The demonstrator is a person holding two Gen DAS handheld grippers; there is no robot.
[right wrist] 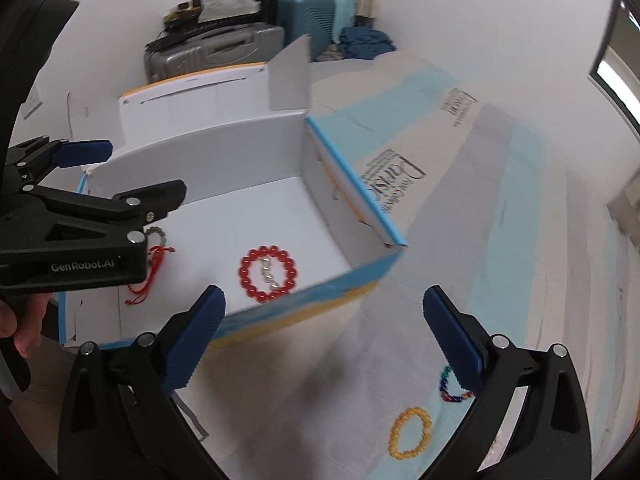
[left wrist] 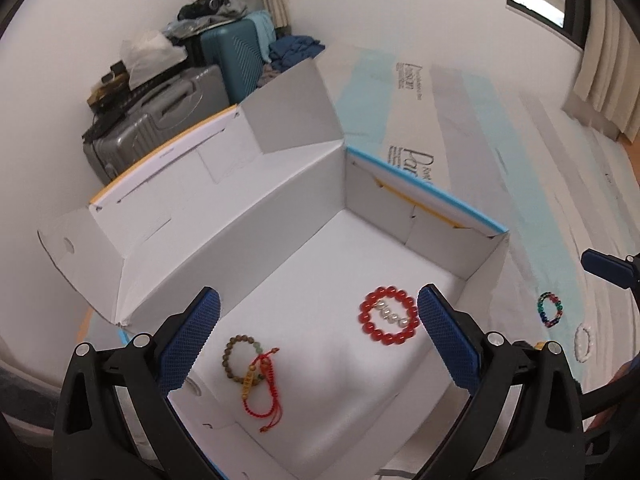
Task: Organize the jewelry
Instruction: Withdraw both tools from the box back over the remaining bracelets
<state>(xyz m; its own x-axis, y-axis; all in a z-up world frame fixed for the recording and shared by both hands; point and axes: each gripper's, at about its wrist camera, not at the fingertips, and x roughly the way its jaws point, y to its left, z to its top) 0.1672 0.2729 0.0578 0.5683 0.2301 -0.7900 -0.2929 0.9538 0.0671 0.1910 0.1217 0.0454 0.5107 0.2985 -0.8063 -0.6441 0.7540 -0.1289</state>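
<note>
I hold the left gripper (left wrist: 318, 336) above the open white box (left wrist: 280, 216), jaws spread wide and holding nothing. In the left wrist view, the red bead bracelet (left wrist: 388, 316) lies flat on the box floor at 2 o'clock from the gripper midpoint, just beside the right fingertip. A short pearl strand (left wrist: 390, 314) lies across its ring, long axis running from 10 to 4 o'clock. The brown bead bracelet (left wrist: 240, 362) and the red cord bracelet (left wrist: 264, 392) lie overlapped at 7 o'clock, near the left finger; the cord's tassel ends point toward 6 o'clock.

I hold the right gripper (right wrist: 324, 320) outside the box, over the bed (right wrist: 520, 240), jaws equally wide and holding nothing. In the right wrist view, the yellow bead bracelet (right wrist: 411, 433) lies flat on the bed at 5 o'clock from the gripper midpoint. The multicoloured bead bracelet (right wrist: 454, 388) lies at 4 o'clock, partly hidden behind the right finger. A white bracelet (left wrist: 583, 342) lies near it, seen only in the left wrist view.

The bed cover is pale with light blue and grey stripes and printed lettering. Beyond the box, suitcases (left wrist: 168, 108) stand against a white wall; a curtain (left wrist: 604, 60) hangs at 2 o'clock
</note>
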